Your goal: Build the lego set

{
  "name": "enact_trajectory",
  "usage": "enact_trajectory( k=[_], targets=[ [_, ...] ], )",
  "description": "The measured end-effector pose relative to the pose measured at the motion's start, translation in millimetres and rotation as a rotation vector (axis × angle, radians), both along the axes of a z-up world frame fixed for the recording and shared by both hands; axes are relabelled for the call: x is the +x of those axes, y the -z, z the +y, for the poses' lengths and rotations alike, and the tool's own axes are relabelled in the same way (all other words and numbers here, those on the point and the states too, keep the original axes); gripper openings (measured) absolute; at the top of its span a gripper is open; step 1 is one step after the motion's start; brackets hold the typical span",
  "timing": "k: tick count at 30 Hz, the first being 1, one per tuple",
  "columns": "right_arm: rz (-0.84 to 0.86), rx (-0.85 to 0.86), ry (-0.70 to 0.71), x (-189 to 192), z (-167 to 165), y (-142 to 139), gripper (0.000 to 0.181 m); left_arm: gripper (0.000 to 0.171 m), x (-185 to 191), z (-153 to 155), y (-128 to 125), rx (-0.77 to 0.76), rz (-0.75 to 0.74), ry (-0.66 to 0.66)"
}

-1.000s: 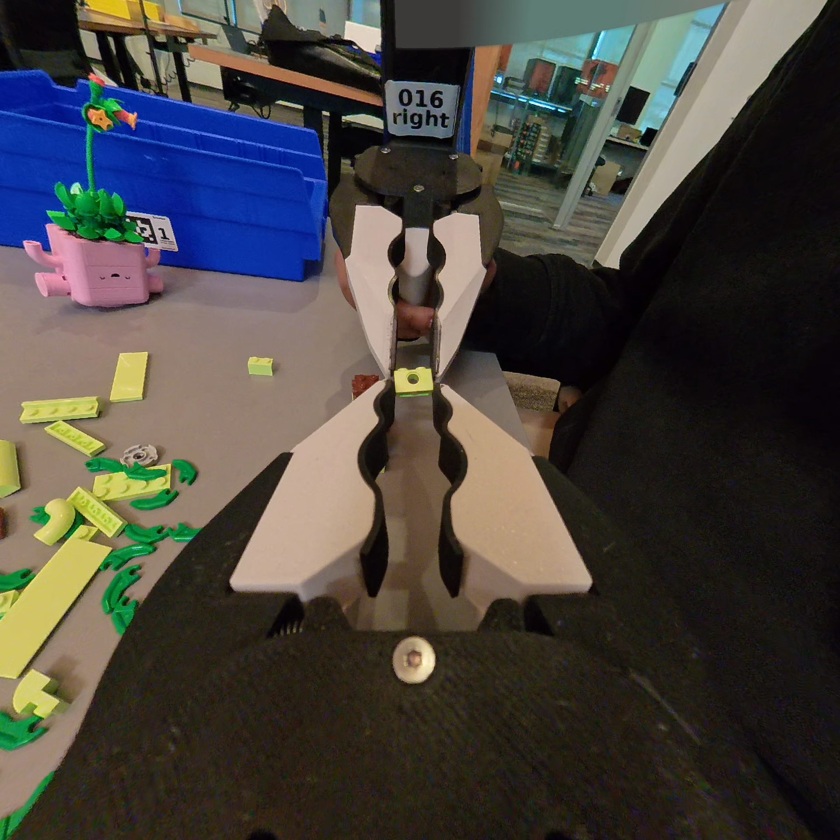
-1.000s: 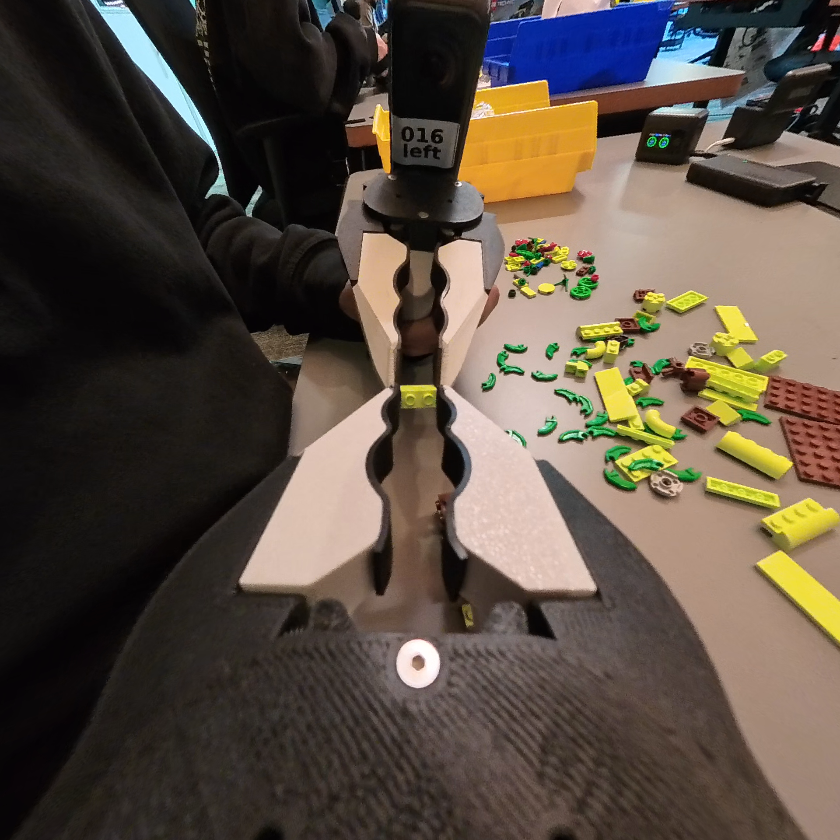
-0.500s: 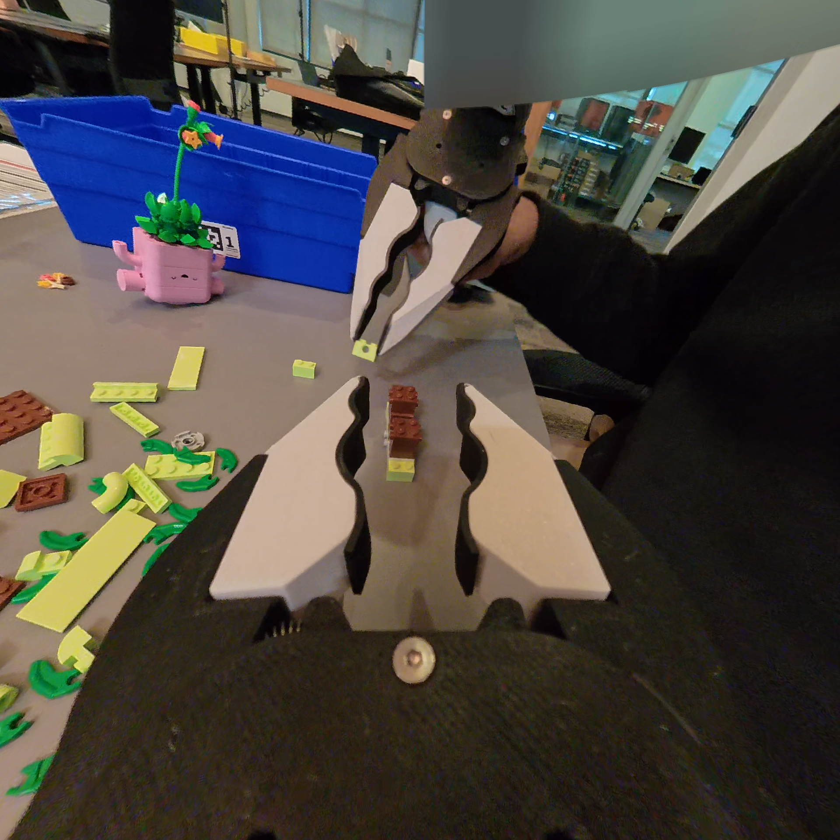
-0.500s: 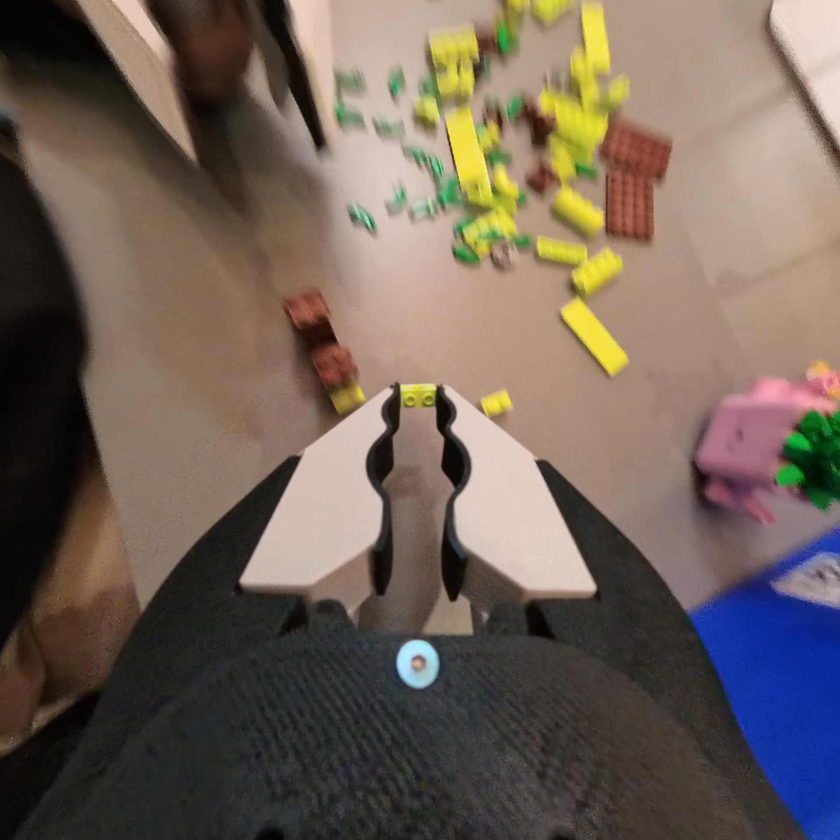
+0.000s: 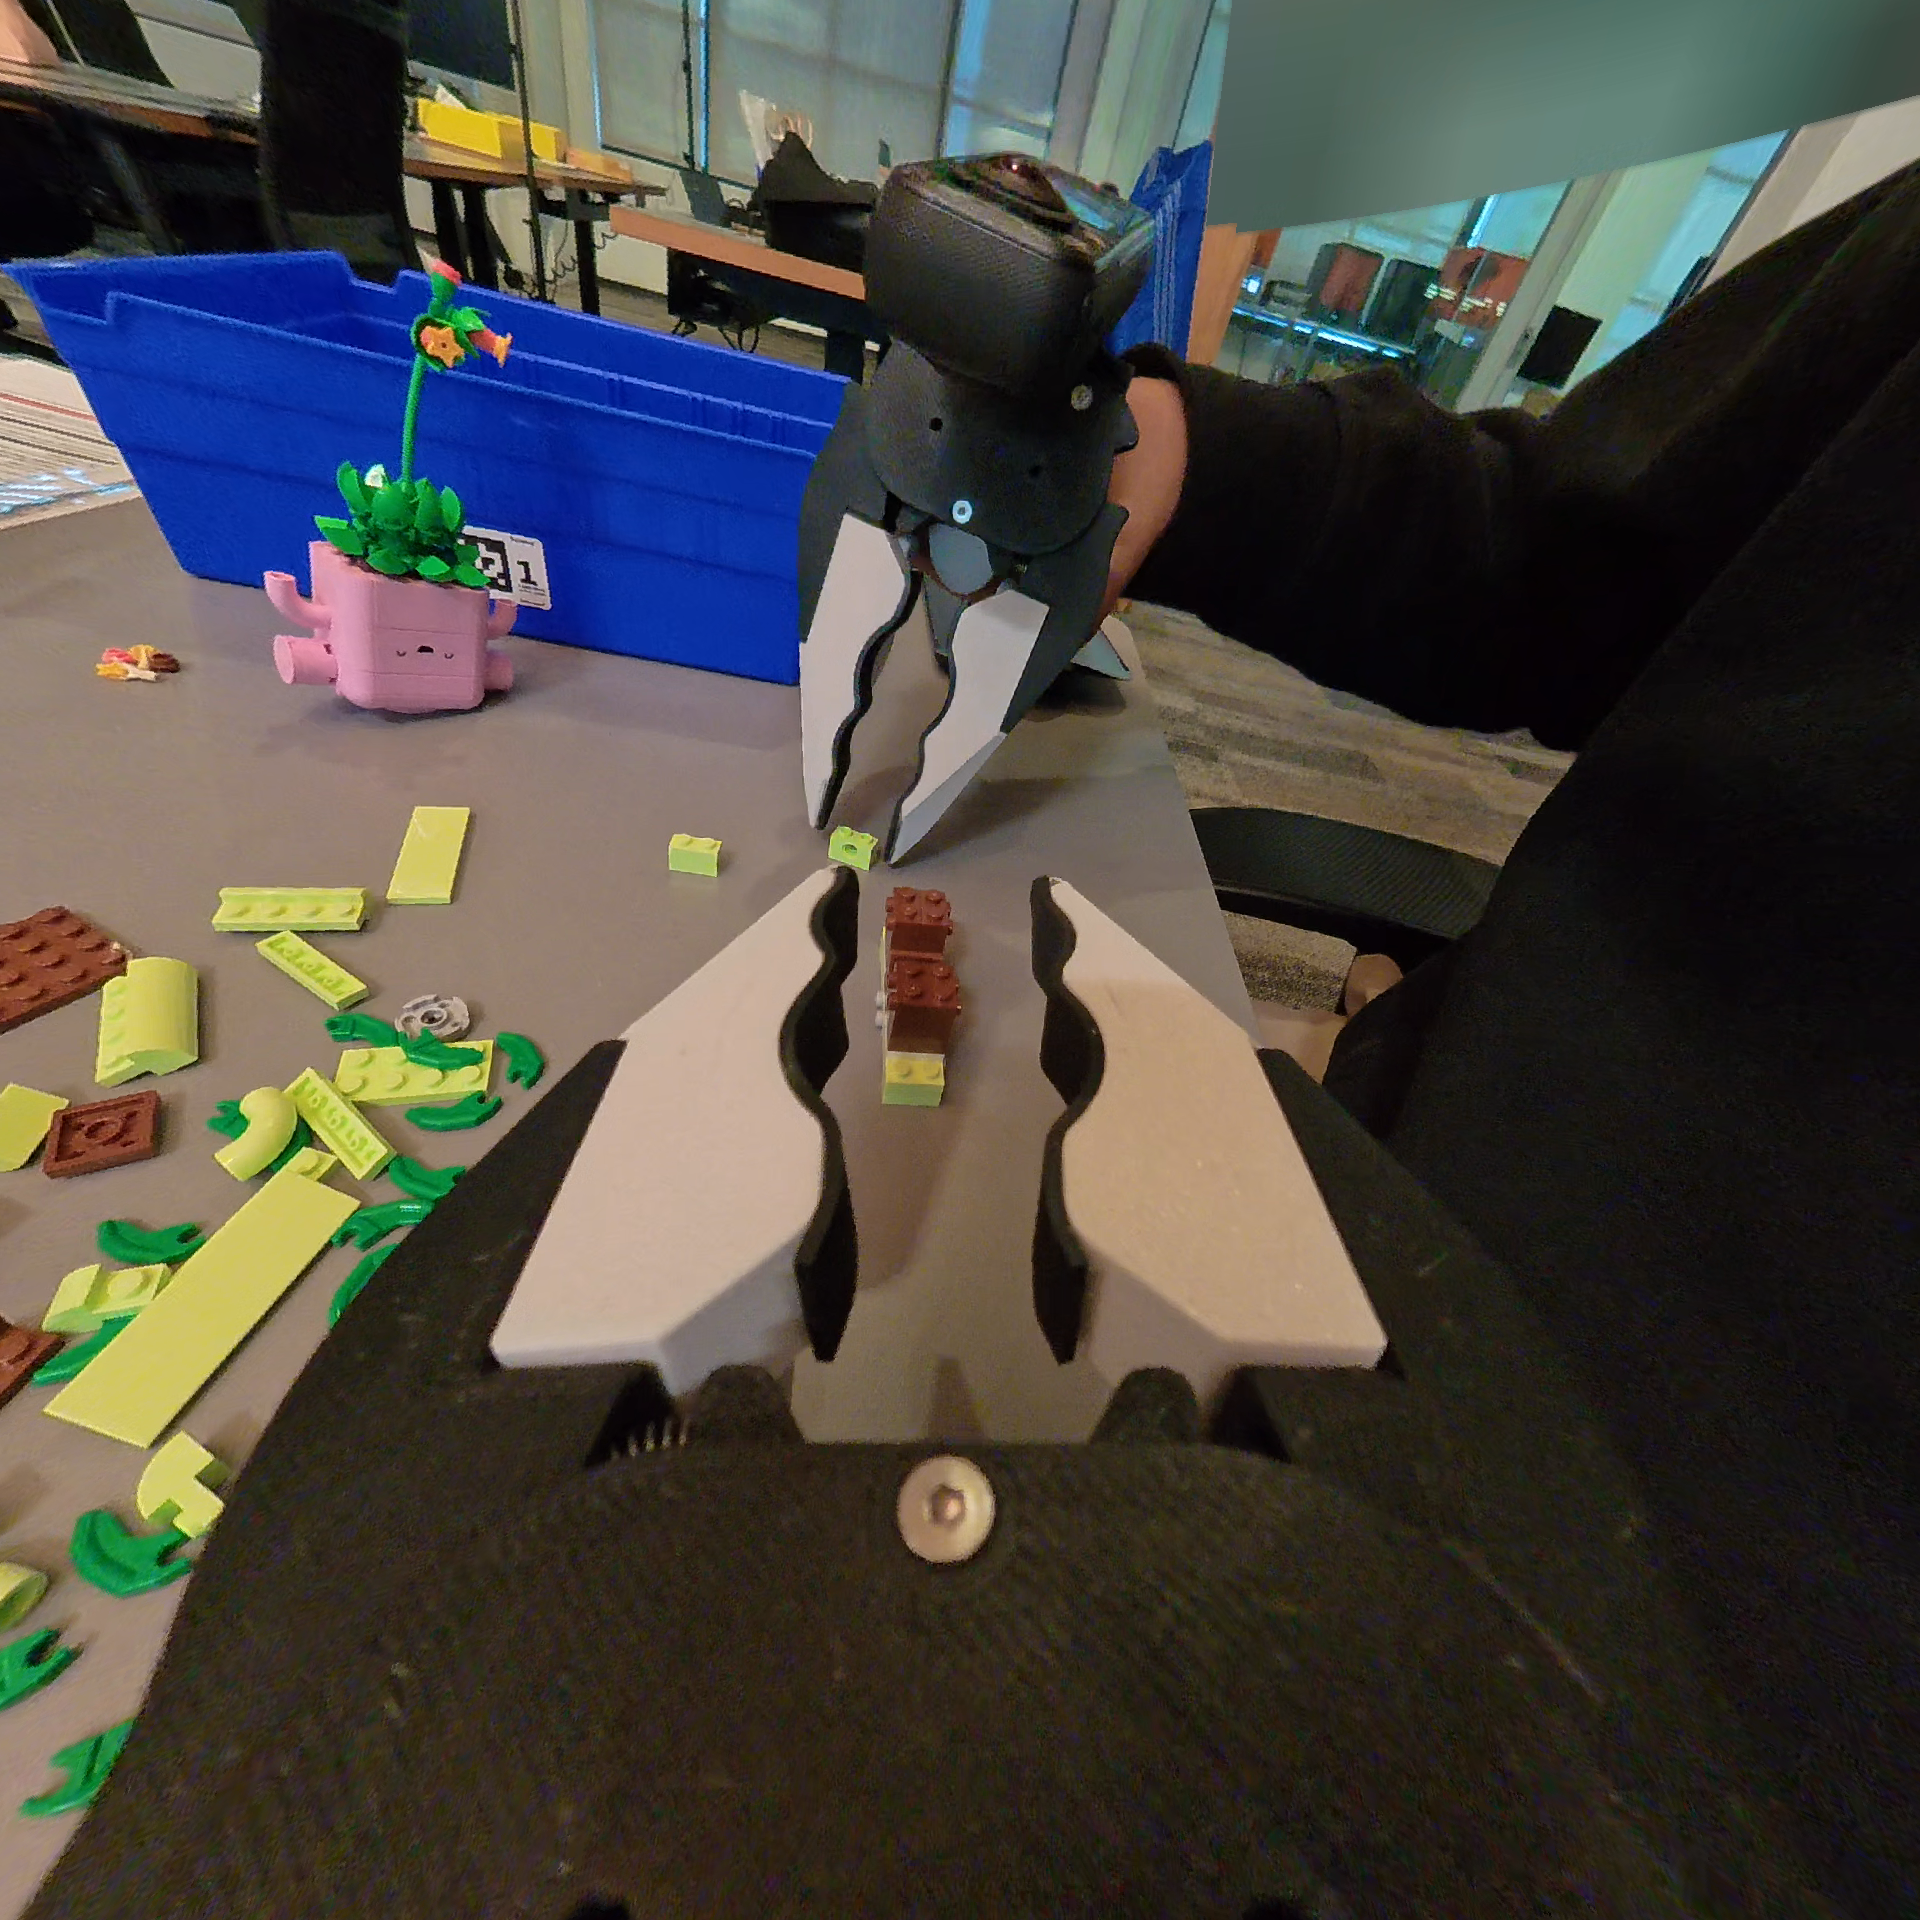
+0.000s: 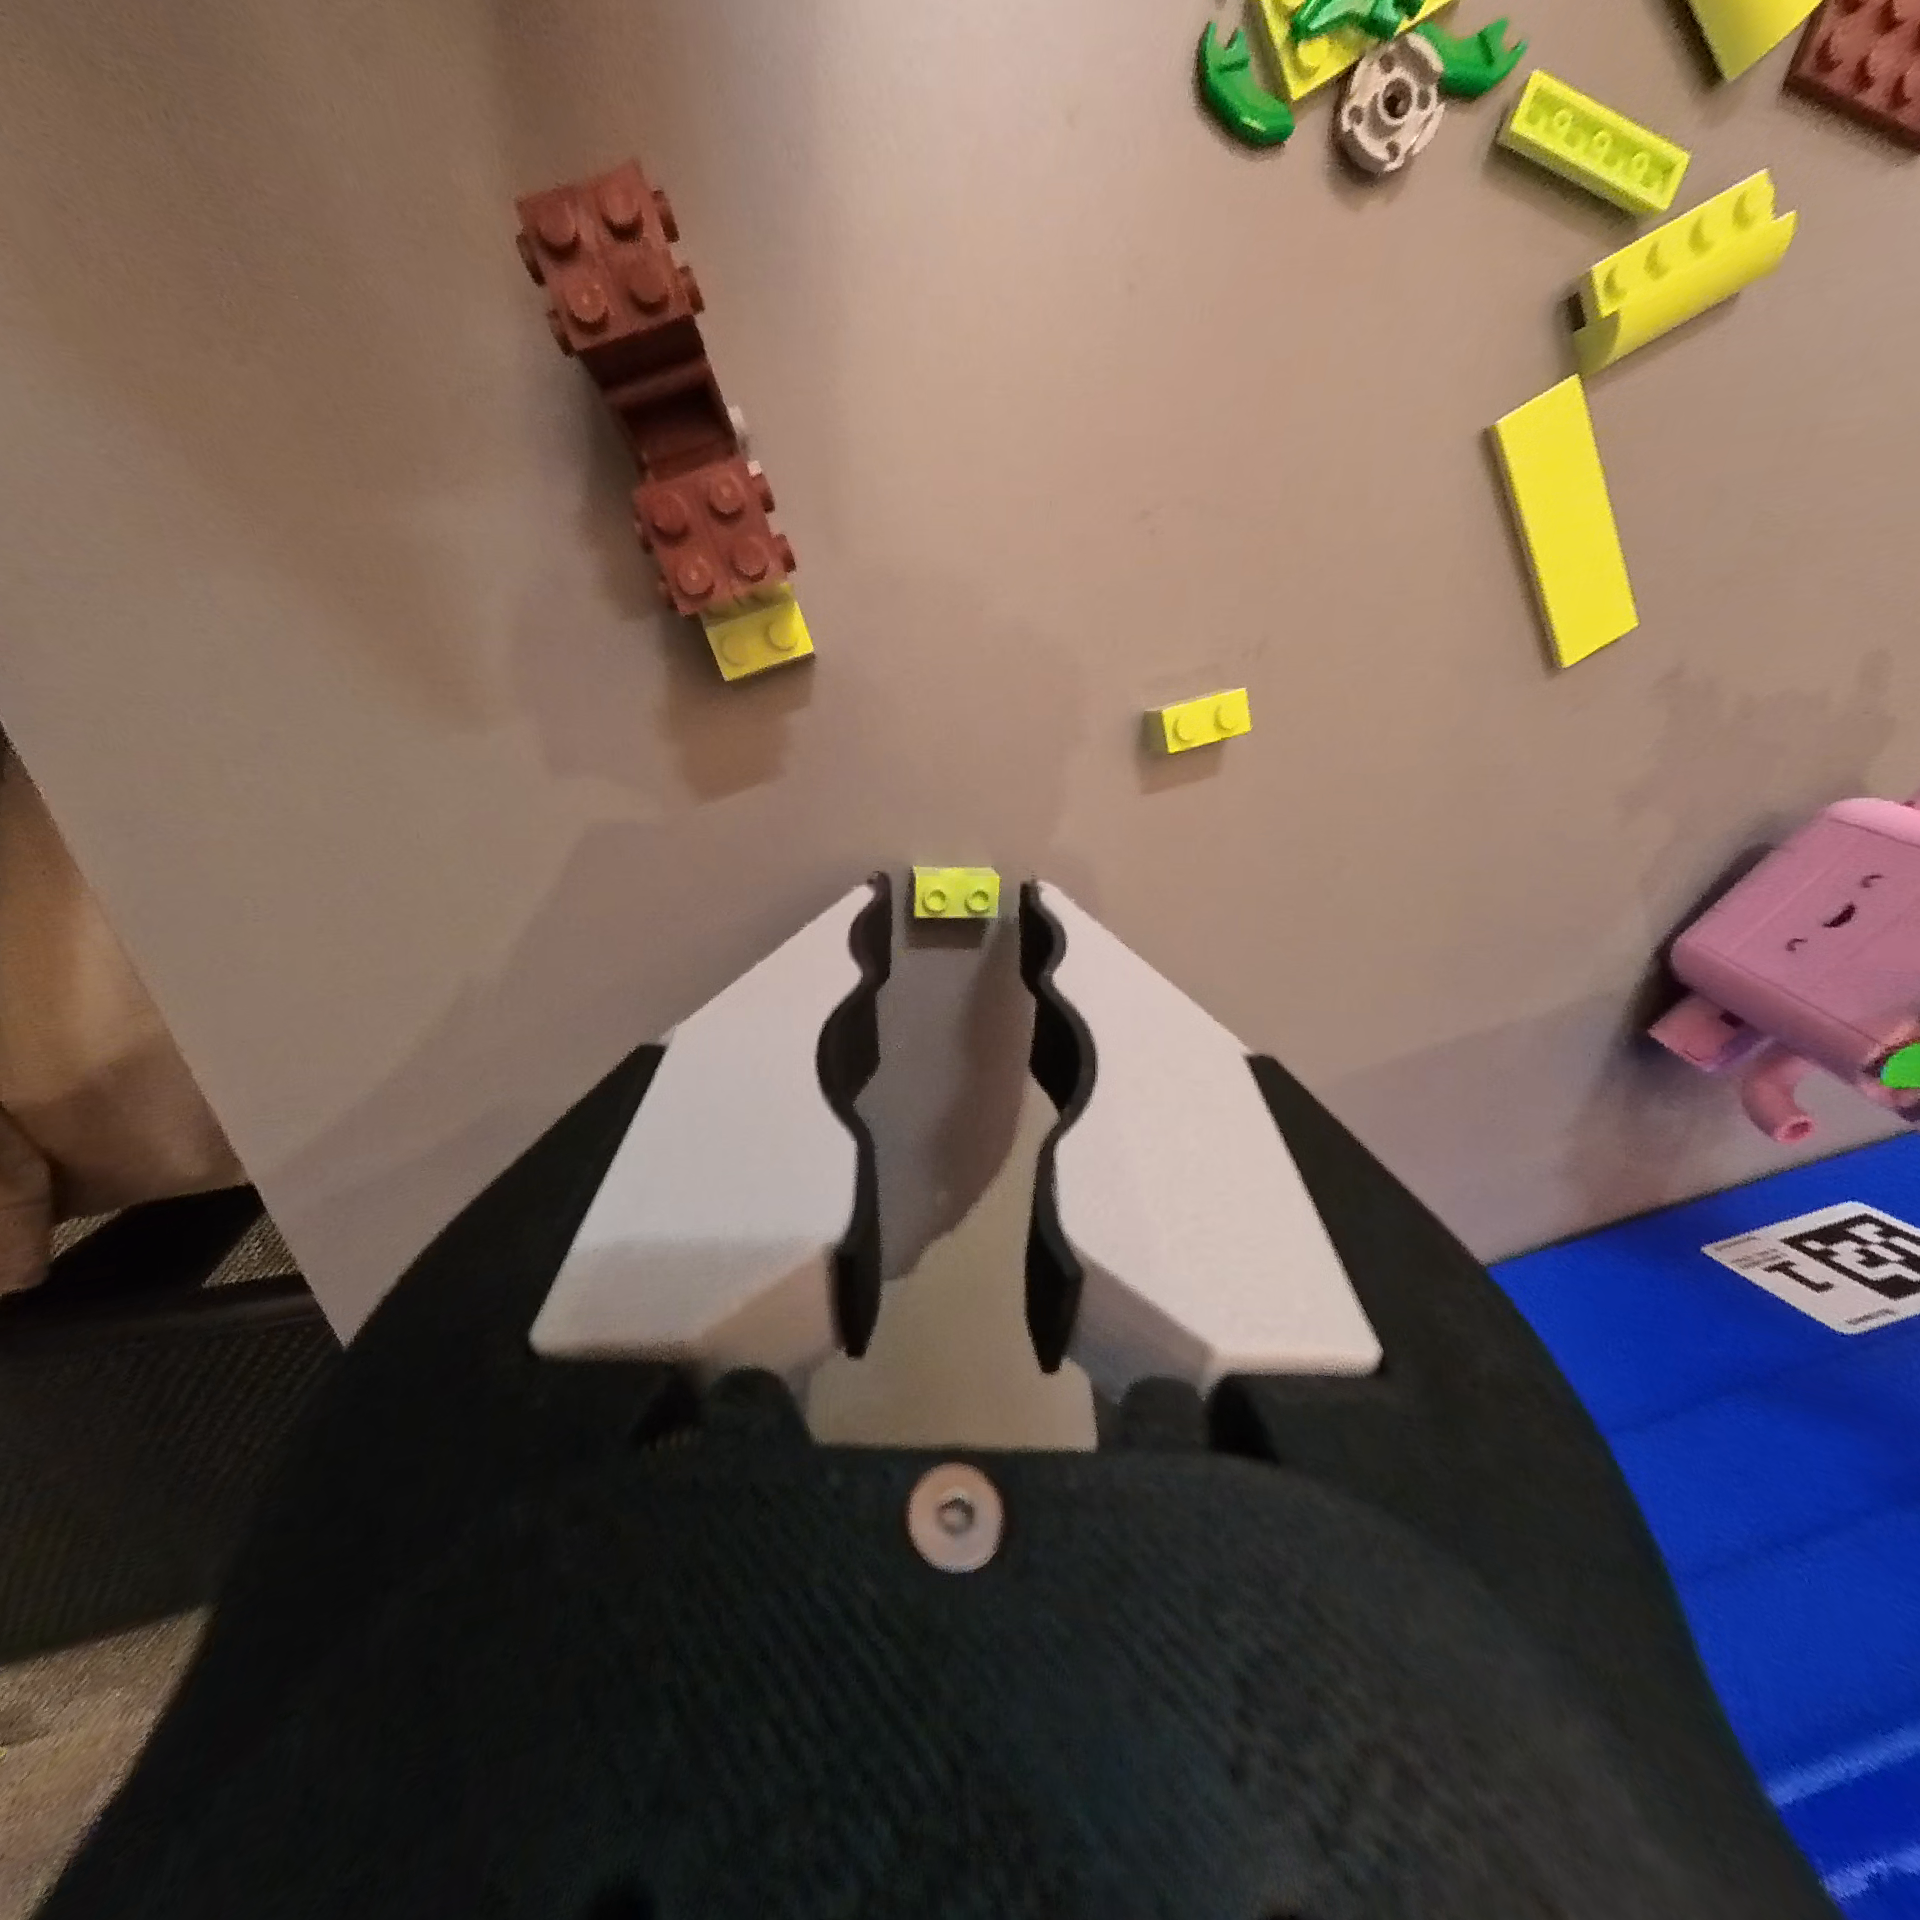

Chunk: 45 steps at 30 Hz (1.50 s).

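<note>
A brown brick assembly point(image 5: 920, 977) with a lime brick at its near end lies flat on the grey table, between the open fingers of my left gripper point(image 5: 945, 888), untouched. It also shows in the right wrist view point(image 6: 665, 395). My right gripper point(image 6: 954, 888) points down at the table with its jaws slightly apart. A small lime 1x2 brick point(image 6: 954, 896) lies between its tips, with a thin gap on each side. In the left wrist view the right gripper point(image 5: 860, 840) stands just beyond my left fingertips, the lime brick point(image 5: 854, 847) at its tips.
Another lime 1x2 brick point(image 5: 694, 854) lies to the left. A finished pink pot model with a flower point(image 5: 405, 644) stands before a blue bin point(image 5: 623, 499). Several loose lime, green and brown pieces point(image 5: 208, 1143) cover the left. The table edge point(image 5: 1195, 831) runs close on the right. One gripper's finger ends stand about 15 cm off the other's.
One second ago both grippers met tip to tip in the air at the lime brick. My left opened and drew back. My right swung down to the table and spread its jaws off the brick.
</note>
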State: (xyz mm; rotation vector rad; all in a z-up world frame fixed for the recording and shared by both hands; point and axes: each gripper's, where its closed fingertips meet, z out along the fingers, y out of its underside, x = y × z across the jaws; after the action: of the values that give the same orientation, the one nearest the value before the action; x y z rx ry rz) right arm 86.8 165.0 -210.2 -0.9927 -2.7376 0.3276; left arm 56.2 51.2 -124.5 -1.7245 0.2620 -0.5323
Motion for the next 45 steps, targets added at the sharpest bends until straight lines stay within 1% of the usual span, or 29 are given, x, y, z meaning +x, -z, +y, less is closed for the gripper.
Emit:
enact_trajectory(
  k=[8, 12, 16, 18, 20, 22, 26, 30, 33, 35, 45],
  targets=[
    [-0.040, 0.020, -0.019, 1.7, 0.1, -0.4, 0.020, 0.028, -0.5, -0.6, -0.9, 0.003, -0.012, 0.005],
    [-0.064, 0.024, -0.029, 2.7, 0.2, 3.3, 0.014, 0.027, -0.6, -0.7, -1.0, 0.003, -0.013, 0.005],
    [-0.025, 0.041, -0.052, -3.7, 1.6, -4.3, 0.014, 0.027, -1.0, -0.4, -0.7, 0.000, -0.017, 0.004],
    [0.038, 0.104, -0.088, -14.3, 9.4, -11.8, 0.014, 0.026, -1.3, -0.2, -0.7, -0.003, -0.023, 0.006],
    [0.102, 0.154, -0.154, -27.7, 14.4, -19.5, 0.014, 0.025, -1.3, -0.3, -0.7, -0.004, -0.027, 0.008],
    [0.119, 0.157, -0.226, -38.5, 12.3, -22.9, 0.014, 0.025, -1.1, -0.3, -0.6, -0.004, -0.028, 0.010],
    [0.012, 0.134, -0.306, -46.8, 10.2, -15.9, 0.014, 0.025, -1.3, -0.6, -1.0, 0.000, -0.025, 0.008],
    [-0.062, 0.087, -0.336, -50.4, 6.9, -14.6, 0.014, 0.024, -2.4, -2.0, -2.3, 0.006, -0.035, 0.005],
    [-0.109, 0.082, -0.334, -51.2, 9.4, -12.8, 0.014, 0.024, -3.1, -2.5, -3.0, 0.007, -0.051, 0.010],
    [-0.124, 0.092, -0.330, -51.9, 12.3, -10.8, 0.014, 0.024, -3.6, -2.8, -3.6, 0.010, -0.060, 0.011],
    [-0.142, 0.030, -0.298, -52.5, 7.9, -8.2, 0.014, 0.024, -5.7, -3.4, -5.0, 0.015, -0.083, 0.012]
  ],
)
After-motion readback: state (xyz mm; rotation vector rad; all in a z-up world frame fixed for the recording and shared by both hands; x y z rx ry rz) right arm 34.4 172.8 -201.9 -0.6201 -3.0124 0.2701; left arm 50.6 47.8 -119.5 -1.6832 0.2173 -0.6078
